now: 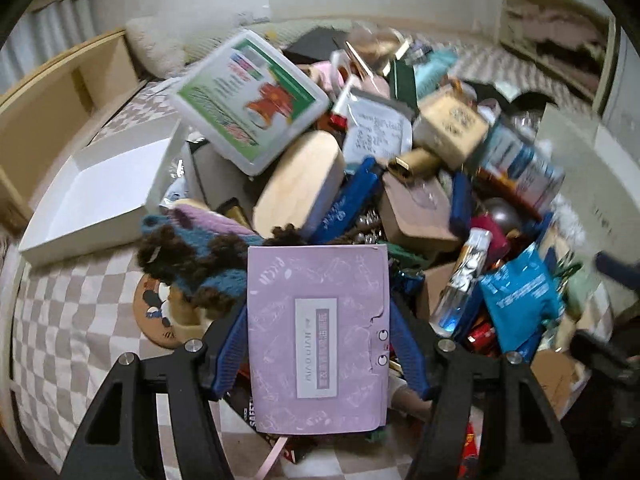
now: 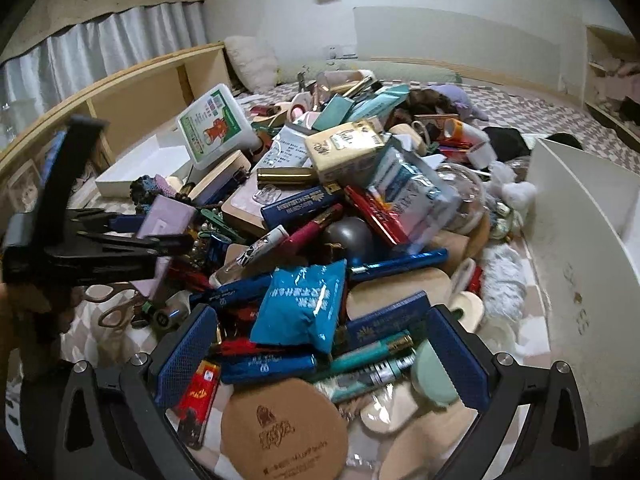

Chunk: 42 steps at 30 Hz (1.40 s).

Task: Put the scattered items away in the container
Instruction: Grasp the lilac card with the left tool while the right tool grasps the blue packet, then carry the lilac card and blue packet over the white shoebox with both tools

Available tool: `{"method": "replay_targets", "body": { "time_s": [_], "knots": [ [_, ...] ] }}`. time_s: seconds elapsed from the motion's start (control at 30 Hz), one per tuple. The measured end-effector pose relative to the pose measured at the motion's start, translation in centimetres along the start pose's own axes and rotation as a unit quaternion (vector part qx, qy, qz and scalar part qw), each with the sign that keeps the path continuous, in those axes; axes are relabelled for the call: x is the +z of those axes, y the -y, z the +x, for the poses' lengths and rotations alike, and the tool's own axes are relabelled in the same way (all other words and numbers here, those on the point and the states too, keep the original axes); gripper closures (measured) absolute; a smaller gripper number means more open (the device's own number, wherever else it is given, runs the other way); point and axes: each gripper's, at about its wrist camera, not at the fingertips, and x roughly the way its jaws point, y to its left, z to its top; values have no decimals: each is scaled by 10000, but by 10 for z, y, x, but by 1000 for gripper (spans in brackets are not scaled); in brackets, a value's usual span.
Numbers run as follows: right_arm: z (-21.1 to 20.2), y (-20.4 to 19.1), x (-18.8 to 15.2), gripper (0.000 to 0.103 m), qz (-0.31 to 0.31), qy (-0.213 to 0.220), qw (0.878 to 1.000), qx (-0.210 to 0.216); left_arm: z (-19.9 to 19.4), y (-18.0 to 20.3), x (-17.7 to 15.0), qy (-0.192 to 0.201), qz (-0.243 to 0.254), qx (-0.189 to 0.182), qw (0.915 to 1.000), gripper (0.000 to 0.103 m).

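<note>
My left gripper (image 1: pixel 317 340) is shut on a flat lilac box (image 1: pixel 316 280), its blue pads pressing on the box's two long edges. In the right wrist view the lilac box (image 2: pixel 168 216) is held just above the left side of a big pile of scattered items (image 2: pixel 340 208). A shallow white open box (image 1: pixel 100 196) lies empty at the pile's left edge. My right gripper (image 2: pixel 320 356) stands open over the near side of the pile. A blue foil packet (image 2: pixel 300 304) and blue flat cases lie between its fingers, untouched.
A tall white box (image 2: pixel 580 240) stands at the right. A white plastic case with a green label (image 1: pixel 248 100) leans on the pile's top. A wooden shelf (image 2: pixel 132 92) runs along the left. Checked cloth (image 1: pixel 80 320) shows bare in front of the white box.
</note>
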Motion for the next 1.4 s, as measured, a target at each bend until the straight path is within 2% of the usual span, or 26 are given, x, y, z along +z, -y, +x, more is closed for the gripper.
{"method": "replay_targets", "body": {
  "time_s": [0.23,0.3,0.33,0.4,0.5,0.57,0.6,0.67,0.9,1.1,1.4],
  "knots": [
    [35,-15,5,0,-271,-320,9991,-7,-29,-5,-6,481,-504,-279,9972,38],
    [44,-19,4,8,-382,-413,9984,-85,-36,-3,-8,574,-601,-312,9961,38],
    [48,-21,3,18,-425,-474,9978,-161,-40,-2,-9,619,-650,-317,9955,38],
    [57,-23,2,24,-470,-580,9969,-260,-42,-1,-11,674,-683,-312,9949,38],
    [61,-22,-1,25,-409,-576,9971,-284,-45,1,-12,709,-686,-375,9944,38],
    [59,-23,-2,36,-419,-494,9972,-363,-46,3,-12,711,-684,-399,9943,38],
    [59,-22,-1,45,-414,-473,9971,-428,-46,4,-12,714,-674,-390,9944,38],
    [58,-18,0,48,-302,-489,9977,-345,-47,5,-12,733,-675,-373,9943,38],
    [53,-10,3,51,-81,-469,9988,-114,-50,4,-14,739,-754,-286,9940,38],
    [21,-14,14,51,13,-192,9997,125,-61,7,-13,794,-750,-289,9936,38],
    [-34,-19,38,51,-57,355,9987,369,-98,18,-7,1153,-729,-293,9902,38]
  ]
}}
